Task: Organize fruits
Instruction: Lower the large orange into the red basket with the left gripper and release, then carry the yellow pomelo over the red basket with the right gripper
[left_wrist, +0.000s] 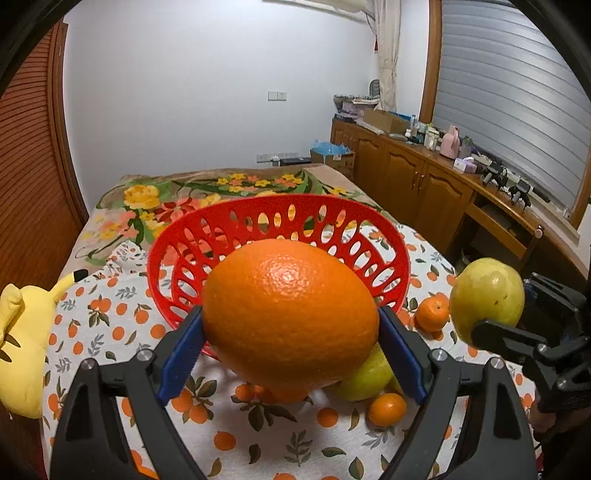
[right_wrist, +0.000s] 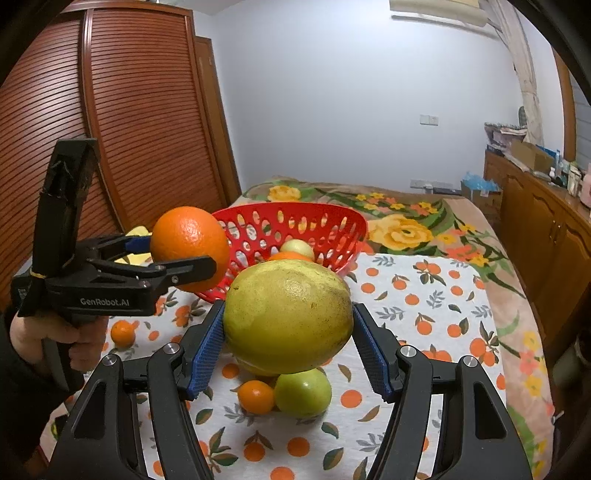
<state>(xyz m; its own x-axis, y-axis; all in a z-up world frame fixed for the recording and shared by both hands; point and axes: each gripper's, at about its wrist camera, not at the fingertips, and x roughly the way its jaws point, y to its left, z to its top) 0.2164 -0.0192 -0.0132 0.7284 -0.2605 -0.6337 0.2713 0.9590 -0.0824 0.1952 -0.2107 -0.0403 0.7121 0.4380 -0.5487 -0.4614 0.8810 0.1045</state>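
Red basket (right_wrist: 314, 221) beyond held orange (left_wrist: 290, 314); small tangerine (right_wrist: 256, 397), green fruit (right_wrist: 303, 391) below.

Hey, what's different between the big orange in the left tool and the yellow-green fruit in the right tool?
The big orange is deep orange with glossy, pebbled skin; the yellow-green fruit is pale and duller, with small dark specks. The orange is in the left tool, the yellow-green fruit in the right tool. From the right wrist view, the orange is up beside the red basket rim, while the yellow-green fruit is nearer the camera. Both are gripped between blue pads, above the orange-print cloth.
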